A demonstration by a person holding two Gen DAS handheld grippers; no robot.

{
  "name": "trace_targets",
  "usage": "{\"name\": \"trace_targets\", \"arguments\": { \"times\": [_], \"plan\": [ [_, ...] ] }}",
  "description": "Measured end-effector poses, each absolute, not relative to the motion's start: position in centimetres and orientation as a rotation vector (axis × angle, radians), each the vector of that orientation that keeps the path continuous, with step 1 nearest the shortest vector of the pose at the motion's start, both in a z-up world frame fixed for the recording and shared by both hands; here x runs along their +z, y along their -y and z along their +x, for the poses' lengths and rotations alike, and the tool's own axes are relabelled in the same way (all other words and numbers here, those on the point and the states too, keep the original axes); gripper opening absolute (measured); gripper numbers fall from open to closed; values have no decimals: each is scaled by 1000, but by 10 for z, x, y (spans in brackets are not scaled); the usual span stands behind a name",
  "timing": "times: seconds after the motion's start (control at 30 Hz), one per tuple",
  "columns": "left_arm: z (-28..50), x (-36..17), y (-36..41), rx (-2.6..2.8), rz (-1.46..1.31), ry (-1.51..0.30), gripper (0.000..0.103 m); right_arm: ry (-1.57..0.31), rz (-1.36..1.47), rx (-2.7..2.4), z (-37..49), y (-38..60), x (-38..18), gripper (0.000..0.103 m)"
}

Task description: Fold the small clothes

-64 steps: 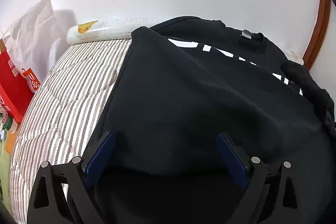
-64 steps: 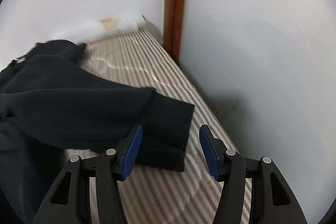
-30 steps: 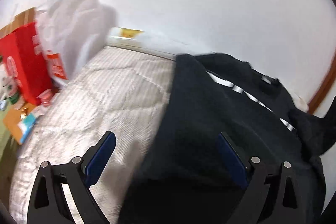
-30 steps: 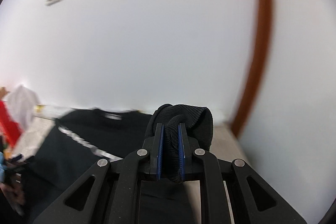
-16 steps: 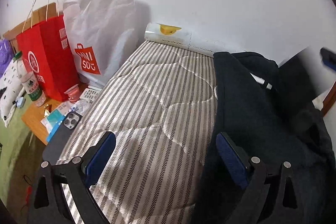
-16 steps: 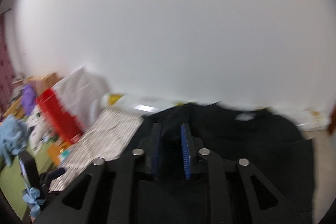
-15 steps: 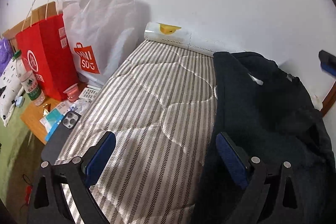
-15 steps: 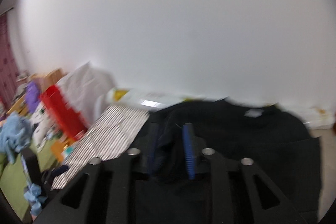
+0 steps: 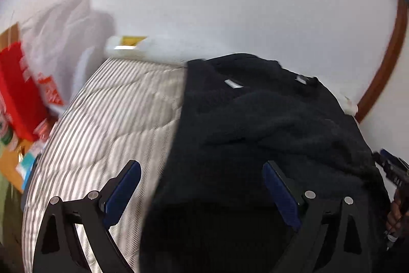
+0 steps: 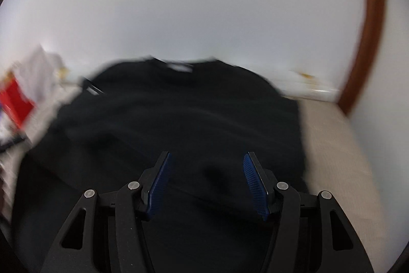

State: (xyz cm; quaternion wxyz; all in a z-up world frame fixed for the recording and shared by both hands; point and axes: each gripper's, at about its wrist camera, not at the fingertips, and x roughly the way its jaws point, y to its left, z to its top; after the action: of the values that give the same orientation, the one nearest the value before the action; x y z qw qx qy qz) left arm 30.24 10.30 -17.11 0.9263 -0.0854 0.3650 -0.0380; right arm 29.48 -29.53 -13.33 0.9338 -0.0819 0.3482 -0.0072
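A black sweatshirt lies on the striped mattress, its right sleeve folded across the chest toward the left. My left gripper stands open above the sweatshirt's left edge, nothing between its blue pads. In the right wrist view the sweatshirt fills the middle. My right gripper hovers just over it, jaws opening, with only the cloth below them and nothing pinched. The right gripper's tip and a hand show at the far right edge of the left wrist view.
A red paper bag and a white bag stand left of the mattress, with small items on the floor. A white roll lies along the wall at the head. A brown door frame rises at the right.
My right gripper carried the sleeve cuff across the sweatshirt, opened and let it go, then dropped lower. The left gripper stayed open and its view swung back over the sweatshirt.
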Motion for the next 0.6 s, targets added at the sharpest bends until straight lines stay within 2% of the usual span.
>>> {"name": "trace_targets", "arguments": {
  "times": [0.2, 0.37, 0.43, 0.5, 0.53, 0.6],
  "plan": [
    [332, -166, -81, -79, -188, -747, 95, -776, -189, -82, 271, 353, -157, 58],
    [339, -185, -54, 49, 69, -775, 94, -811, -220, -89, 271, 366, -173, 58],
    [339, -192, -49, 77, 130, -791, 90, -829, -214, -76, 280, 366, -178, 58],
    [341, -199, -42, 105, 195, -799, 79, -839, -214, -74, 289, 363, -184, 58],
    [343, -200, -41, 108, 210, -801, 78, -836, -215, -78, 288, 359, -185, 58],
    [347, -201, -38, 98, 223, -800, 62, -830, -204, -88, 297, 358, -187, 57]
  ]
}}
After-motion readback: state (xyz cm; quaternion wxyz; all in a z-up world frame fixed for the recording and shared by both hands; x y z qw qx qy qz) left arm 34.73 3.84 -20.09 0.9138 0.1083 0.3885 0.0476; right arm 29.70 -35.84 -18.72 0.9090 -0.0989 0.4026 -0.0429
